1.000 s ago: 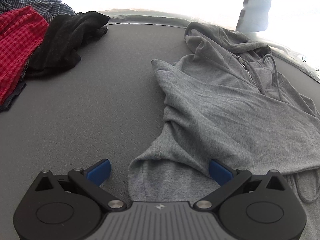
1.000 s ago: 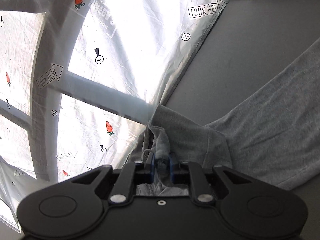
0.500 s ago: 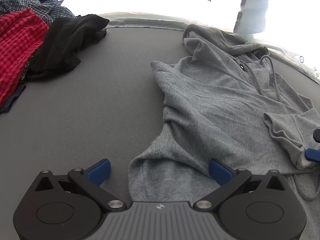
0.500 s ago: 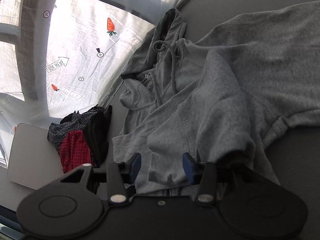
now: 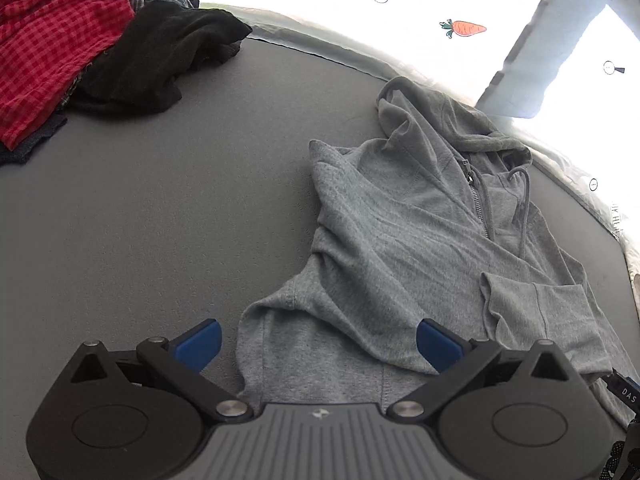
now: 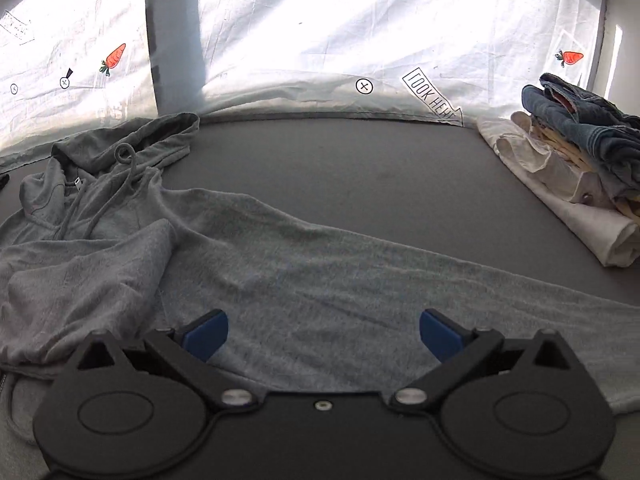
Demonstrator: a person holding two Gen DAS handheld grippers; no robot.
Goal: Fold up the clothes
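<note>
A grey zip hoodie [image 5: 408, 240] lies spread on the dark grey table [image 5: 160, 220], hood toward the far edge. One sleeve is folded across its chest, cuff [image 5: 536, 312] on top. My left gripper [image 5: 318, 344] is open and empty over the hoodie's lower left hem. In the right wrist view the hoodie [image 6: 280, 272] stretches from the hood at left to the lower right. My right gripper [image 6: 324, 334] is open and empty just above that cloth.
A heap of red checked [image 5: 52, 40], black [image 5: 160, 52] and plaid clothes lies at the table's far left. A pile of folded white clothes and jeans [image 6: 576, 168] sits at the far right. A bright white printed sheet [image 6: 360, 32] hangs behind the table.
My right gripper carried the sleeve across the hoodie, opened and let it go, then swung to face the far edge. My left gripper stayed open, shifting slightly.
</note>
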